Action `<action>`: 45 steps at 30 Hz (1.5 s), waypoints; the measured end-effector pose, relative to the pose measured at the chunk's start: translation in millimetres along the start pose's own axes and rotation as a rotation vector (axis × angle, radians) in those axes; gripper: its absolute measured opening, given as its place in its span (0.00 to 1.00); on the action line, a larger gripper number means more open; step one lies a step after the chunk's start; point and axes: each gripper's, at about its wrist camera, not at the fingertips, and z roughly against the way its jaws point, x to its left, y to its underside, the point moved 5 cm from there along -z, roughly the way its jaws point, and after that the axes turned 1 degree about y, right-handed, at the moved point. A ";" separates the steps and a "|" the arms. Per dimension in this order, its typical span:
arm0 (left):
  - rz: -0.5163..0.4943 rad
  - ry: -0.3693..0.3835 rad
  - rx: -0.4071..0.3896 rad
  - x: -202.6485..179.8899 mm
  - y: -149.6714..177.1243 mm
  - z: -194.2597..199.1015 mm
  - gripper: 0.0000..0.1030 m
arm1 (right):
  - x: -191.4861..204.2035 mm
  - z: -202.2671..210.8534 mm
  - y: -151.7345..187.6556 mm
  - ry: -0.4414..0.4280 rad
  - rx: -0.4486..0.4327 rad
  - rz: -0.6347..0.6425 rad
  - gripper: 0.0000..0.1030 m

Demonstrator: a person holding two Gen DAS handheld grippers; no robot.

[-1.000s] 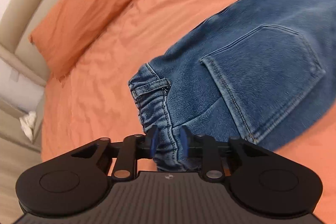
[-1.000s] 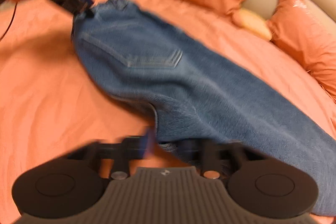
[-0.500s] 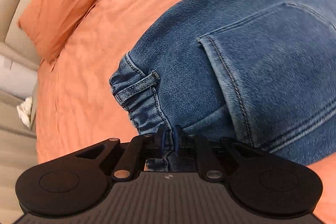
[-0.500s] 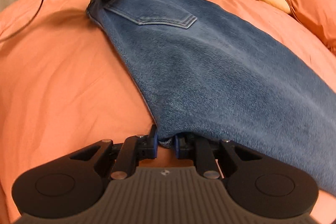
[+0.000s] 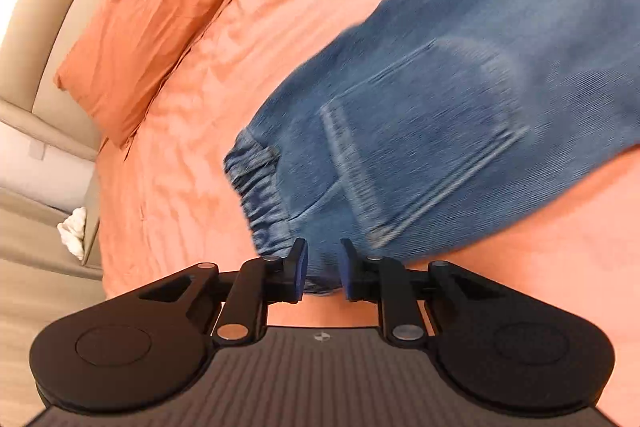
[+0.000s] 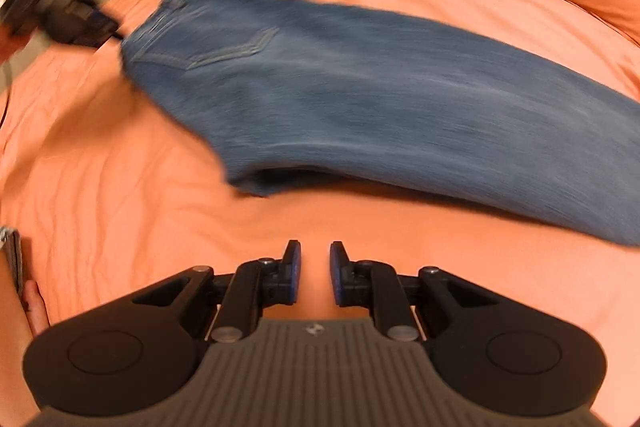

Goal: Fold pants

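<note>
moved: right gripper (image 6: 315, 273) let go of the jeans (image 6: 360, 87), now backed off, jaws apart over bare sheet
left gripper (image 5: 323, 275): just opened a bit, waistband edge between the pads, grip unclear
bed: orange sheet (image 6: 120, 167), orange pillow (image 5: 152, 19); jeans lying flat on it

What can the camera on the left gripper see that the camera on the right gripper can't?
Only the left wrist view shows the gathered elastic waistband up close, still between the left gripper's slightly parted jaws, which have just been opening, and a white crumpled cloth beside the bed.

Only the right wrist view shows the right gripper, open with nothing between its jaws, and the long blue leg.

Both show the blue denim pants with a back pocket, the orange bedsheet and orange pillows.
</note>
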 end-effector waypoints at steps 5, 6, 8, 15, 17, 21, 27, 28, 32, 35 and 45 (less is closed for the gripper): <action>0.035 0.050 -0.052 -26.3 -31.7 30.0 0.24 | -81.1 47.8 8.7 0.107 -0.017 -0.116 0.22; 0.040 0.056 -0.057 -30.6 -38.7 32.7 0.25 | -101.5 56.6 10.9 0.133 -0.019 -0.143 0.23; 0.044 0.059 -0.063 -40.6 -49.8 37.1 0.25 | -144.1 75.1 17.1 0.184 -0.021 -0.199 0.23; 0.097 0.060 -0.047 -63.3 -88.1 22.5 0.25 | -312.2 127.7 35.5 0.284 -0.071 -0.555 0.33; 0.137 0.071 -0.040 -65.2 -99.5 14.0 0.25 | -354.3 133.7 38.5 0.296 -0.091 -0.651 0.33; 0.158 0.074 -0.021 -70.9 -121.0 -2.7 0.25 | -419.1 128.1 44.9 0.281 -0.147 -0.826 0.34; 0.156 0.062 0.006 -73.5 -141.4 -35.8 0.26 | -471.9 89.4 43.2 0.253 -0.183 -0.980 0.34; 0.165 0.068 0.010 -73.9 -142.8 -41.6 0.27 | -477.9 81.9 42.6 0.243 -0.182 -0.993 0.34; 0.170 0.071 0.050 -75.6 -141.6 -65.7 0.27 | -494.5 56.1 41.5 0.216 -0.165 -1.009 0.34; 0.173 0.073 0.041 -75.7 -141.2 -72.4 0.30 | -504.6 43.4 45.0 0.205 -0.155 -1.040 0.34; 0.171 0.051 0.028 -79.4 -143.4 -77.7 0.32 | -485.9 102.1 -18.9 0.253 -0.278 -0.836 0.07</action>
